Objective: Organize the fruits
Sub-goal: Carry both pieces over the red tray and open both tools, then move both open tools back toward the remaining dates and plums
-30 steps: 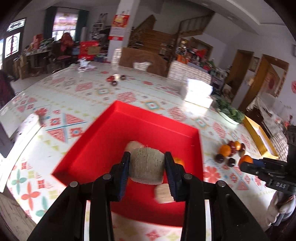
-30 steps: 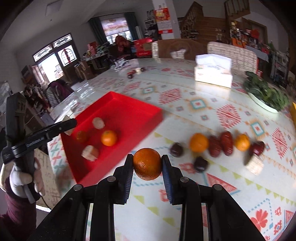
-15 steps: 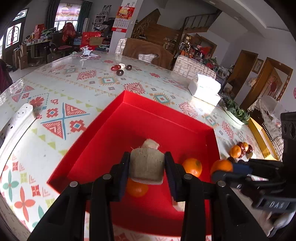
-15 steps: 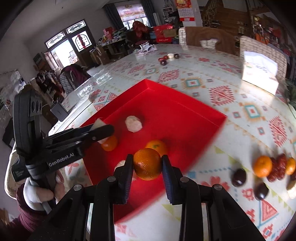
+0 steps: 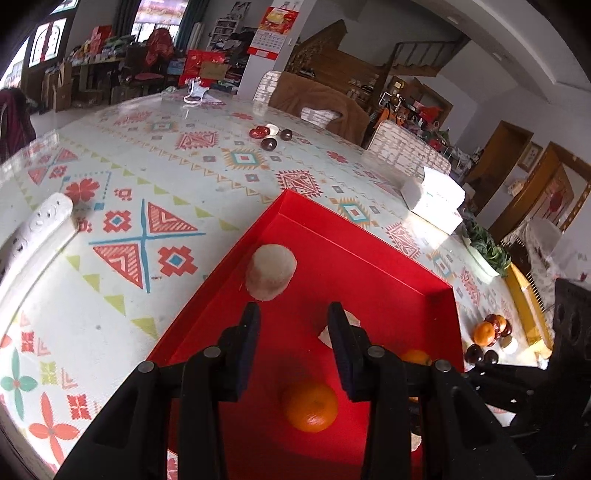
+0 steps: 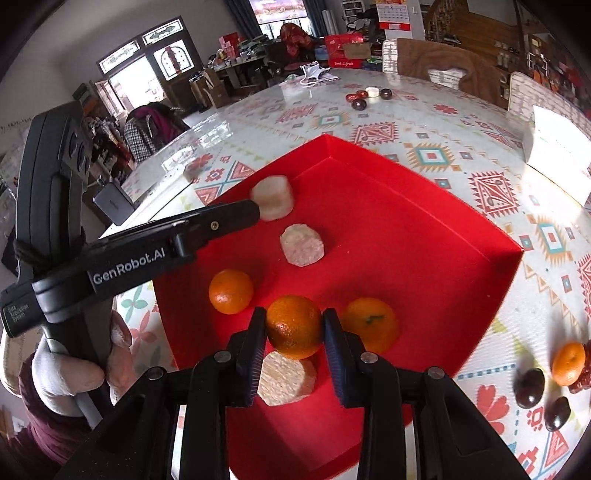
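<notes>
Fruits are collecting in the red tray (image 6: 424, 236): two oranges and three pale pieces are lying inside, while the right claw (image 6: 294, 328) is gripping a third orange (image 6: 293, 326) above them. The left claw (image 5: 293, 317), just opening, is holding nothing. Several fruits (image 6: 546, 380) are waiting near the tabletop's right edge.

"GenRobot.AI" in white letters along the black left gripper (image 6: 255, 212) arm.

Daylight is streaming through arched windows (image 6: 173, 61) at upper left, a wooden staircase (image 5: 369, 62) is rising at upper right, and a red calendar (image 5: 275, 31) is hanging top centre.
</notes>
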Motion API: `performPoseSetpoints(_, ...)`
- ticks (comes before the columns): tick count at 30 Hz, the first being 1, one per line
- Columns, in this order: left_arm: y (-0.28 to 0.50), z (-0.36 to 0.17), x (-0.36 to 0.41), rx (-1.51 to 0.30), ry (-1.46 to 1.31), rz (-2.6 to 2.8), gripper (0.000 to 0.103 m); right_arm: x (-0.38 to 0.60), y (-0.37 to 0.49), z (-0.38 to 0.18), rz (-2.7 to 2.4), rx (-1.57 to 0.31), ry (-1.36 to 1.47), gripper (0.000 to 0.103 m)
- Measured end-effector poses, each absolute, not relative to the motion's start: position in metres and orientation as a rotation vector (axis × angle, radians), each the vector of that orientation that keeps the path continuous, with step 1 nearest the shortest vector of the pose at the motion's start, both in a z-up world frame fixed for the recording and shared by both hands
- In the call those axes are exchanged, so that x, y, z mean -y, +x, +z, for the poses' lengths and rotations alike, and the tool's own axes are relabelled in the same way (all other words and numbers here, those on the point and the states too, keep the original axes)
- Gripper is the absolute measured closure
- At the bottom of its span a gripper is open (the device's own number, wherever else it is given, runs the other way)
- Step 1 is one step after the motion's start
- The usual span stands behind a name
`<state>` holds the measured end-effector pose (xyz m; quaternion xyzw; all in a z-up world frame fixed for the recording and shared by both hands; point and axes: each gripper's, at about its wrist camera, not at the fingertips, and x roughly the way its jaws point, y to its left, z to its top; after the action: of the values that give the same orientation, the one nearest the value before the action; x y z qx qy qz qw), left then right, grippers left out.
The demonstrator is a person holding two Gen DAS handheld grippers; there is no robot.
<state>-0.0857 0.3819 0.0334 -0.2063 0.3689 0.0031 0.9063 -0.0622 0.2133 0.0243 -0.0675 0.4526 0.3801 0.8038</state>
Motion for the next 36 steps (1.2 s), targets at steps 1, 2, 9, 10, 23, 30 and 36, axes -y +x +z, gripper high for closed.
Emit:
performPoseSetpoints(1,-0.086,0.033,-0.384,-0.762,-0.441,0.004,0.06,-0.214,-0.061,0.023,0.814,-0.974,-0.137,0.069)
performPoseSetpoints(2,-0.088,0.033,-0.385,-0.759,-0.452,0.005,0.057,-0.214,-0.059,0.022,0.816,-0.981,-0.121,0.067)
performPoseSetpoints(9,-0.107,0.047,-0.386,-0.704,-0.481,0.014,0.046,-0.204,-0.065,0.034,0.827,-0.944,-0.082,0.046)
performPoseSetpoints(10,-0.11,0.05,-0.384,-0.694,-0.481,0.011,0.045,-0.201,-0.068,0.037,0.825,-0.933,-0.082,0.045)
performPoseSetpoints(23,-0.144,0.08,-0.316,-0.606,-0.508,-0.101,0.032,-0.138,-0.079,0.057,0.758,-0.846,-0.008,0.037)
performPoseSetpoints(30,-0.143,0.076,-0.264,-0.633,-0.425,-0.1,0.032,-0.069,-0.079,0.053,0.674,-0.833,0.076,0.034)
performPoseSetpoints(36,-0.138,0.077,-0.232,-0.651,-0.391,-0.107,0.032,0.023,-0.07,0.051,0.551,-0.824,0.209,0.033)
